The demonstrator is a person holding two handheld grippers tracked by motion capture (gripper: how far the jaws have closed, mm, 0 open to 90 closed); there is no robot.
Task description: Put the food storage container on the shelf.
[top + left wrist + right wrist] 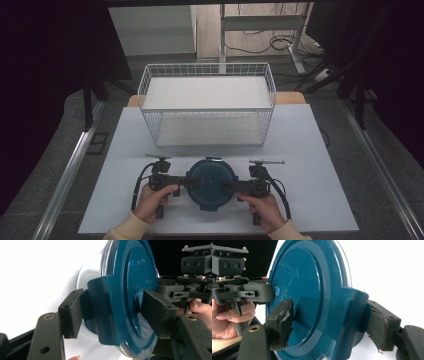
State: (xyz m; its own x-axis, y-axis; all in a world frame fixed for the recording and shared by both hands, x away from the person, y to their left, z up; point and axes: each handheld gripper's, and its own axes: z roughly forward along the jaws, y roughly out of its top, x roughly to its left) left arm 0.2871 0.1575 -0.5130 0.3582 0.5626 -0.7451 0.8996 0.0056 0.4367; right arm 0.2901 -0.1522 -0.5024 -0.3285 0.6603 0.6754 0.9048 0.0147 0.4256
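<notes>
Near the table's front edge, the left gripper and right gripper each clamp a side latch of the round teal plastic lidded container, which could tilt or slip if one grip loosens.

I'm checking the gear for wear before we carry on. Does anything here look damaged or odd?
Yes: the right gripper has frayed, torn black rubber pads where it clamps the round teal plastic lid. The left gripper pads look clean-edged. Nothing spilled.
</notes>
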